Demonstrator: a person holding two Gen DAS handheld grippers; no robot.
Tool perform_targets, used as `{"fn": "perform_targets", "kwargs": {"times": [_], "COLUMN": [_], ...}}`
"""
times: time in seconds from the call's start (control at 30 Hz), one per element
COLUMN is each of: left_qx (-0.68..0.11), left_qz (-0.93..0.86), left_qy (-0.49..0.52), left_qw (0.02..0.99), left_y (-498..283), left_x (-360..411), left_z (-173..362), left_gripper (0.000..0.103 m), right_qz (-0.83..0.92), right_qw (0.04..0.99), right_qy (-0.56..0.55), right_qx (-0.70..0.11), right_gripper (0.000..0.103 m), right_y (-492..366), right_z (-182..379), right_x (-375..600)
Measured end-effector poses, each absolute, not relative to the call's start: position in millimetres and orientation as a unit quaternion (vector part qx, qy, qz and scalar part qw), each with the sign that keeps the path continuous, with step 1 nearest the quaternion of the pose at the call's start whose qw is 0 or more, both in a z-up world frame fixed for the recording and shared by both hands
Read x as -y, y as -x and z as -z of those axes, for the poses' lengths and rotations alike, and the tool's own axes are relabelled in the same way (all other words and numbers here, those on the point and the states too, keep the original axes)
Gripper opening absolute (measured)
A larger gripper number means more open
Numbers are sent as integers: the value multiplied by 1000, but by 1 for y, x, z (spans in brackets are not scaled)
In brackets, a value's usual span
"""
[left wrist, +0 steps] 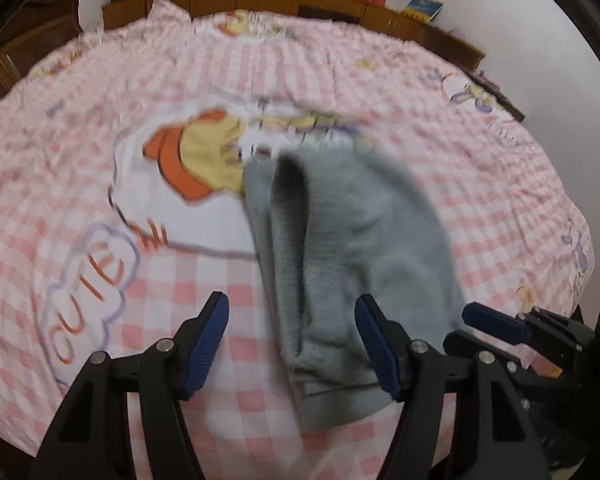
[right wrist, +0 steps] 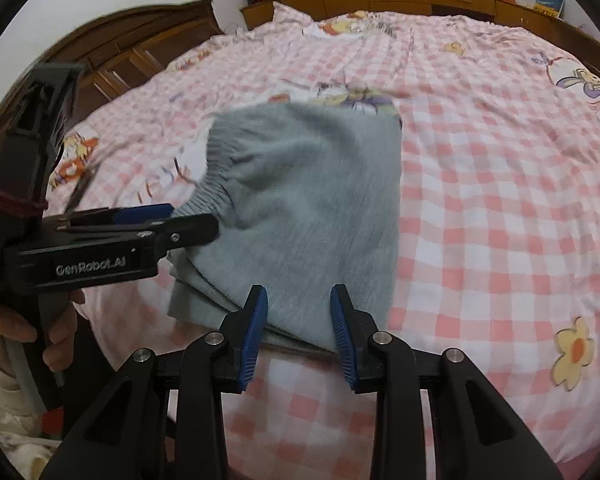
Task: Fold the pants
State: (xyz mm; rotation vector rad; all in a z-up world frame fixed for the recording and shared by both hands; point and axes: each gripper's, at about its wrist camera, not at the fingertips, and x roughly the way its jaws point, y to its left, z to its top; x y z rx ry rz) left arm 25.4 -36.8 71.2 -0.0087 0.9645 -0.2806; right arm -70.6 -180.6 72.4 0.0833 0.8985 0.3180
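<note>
"GenRobot.AI" on left hand-held gripper (right wrist: 192, 222); "CUTIE" on bedsheet (left wrist: 80, 300).

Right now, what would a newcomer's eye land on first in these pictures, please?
First, the grey pants, folded into a compact bundle on the near middle of the pink checked bedspread. Next, the big cartoon print with an orange hat, just left of the pants. Both grippers sit at the bundle's near edge with fingers apart: the right gripper at its near hem, the left gripper around its near end.

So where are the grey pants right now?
The grey pants lie folded on the pink checked bedspread, near its front edge, just ahead of the right gripper, with the left gripper at their left side.
</note>
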Motion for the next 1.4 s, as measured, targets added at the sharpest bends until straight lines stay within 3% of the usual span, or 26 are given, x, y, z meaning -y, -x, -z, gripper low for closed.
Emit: {"fn": "perform_targets", "kwargs": {"times": [0.13,0.2,0.23,0.27,0.47,0.63,0.73,0.87,0.9,0.93,1.0,1.4], "left_qx": [-429,-428,-431,-435,-447,-467,-467,-473,-475,-478,-485,-494], "left_qz": [160,158,162,167,151,139,137,142,142,143,144,158], "left_qy": [17,11,11,16,9,31,48,73,78,81,84,100], "left_qw": [889,890,888,884,882,873,872,866,865,863,859,849], "left_y": [-33,-43,-49,-54,-76,-78,-71,-64,-64,-65,-68,-77], "left_x": [46,53,57,59,65,46,35,24,22,23,25,30], "left_z": [-94,-94,-92,-89,-66,-49,-54,-56,-54,-52,-45,-31], "left_gripper": [69,57,42,36,33,35,46,51,52,54,54,58], "right_qz": [-144,-136,-133,-132,-141,-147,-153,-139,-132,-124,-114,-148], "right_qw": [903,906,906,906,897,887,886,893,895,898,898,852], "right_qy": [-44,-50,-52,-57,-71,-71,-75,-88,-91,-98,-111,-212], "right_qx": [-403,-397,-398,-398,-414,-432,-431,-419,-415,-412,-410,-456], "right_gripper": [34,34,34,34,34,34,34,34,36,45,52,52], "right_y": [64,54,52,48,39,38,39,41,40,38,30,-9], "right_z": [-93,-97,-97,-96,-80,-57,-57,-63,-66,-67,-66,-28], "right_x": [189,193,193,193,189,190,194,199,202,205,212,224]}}
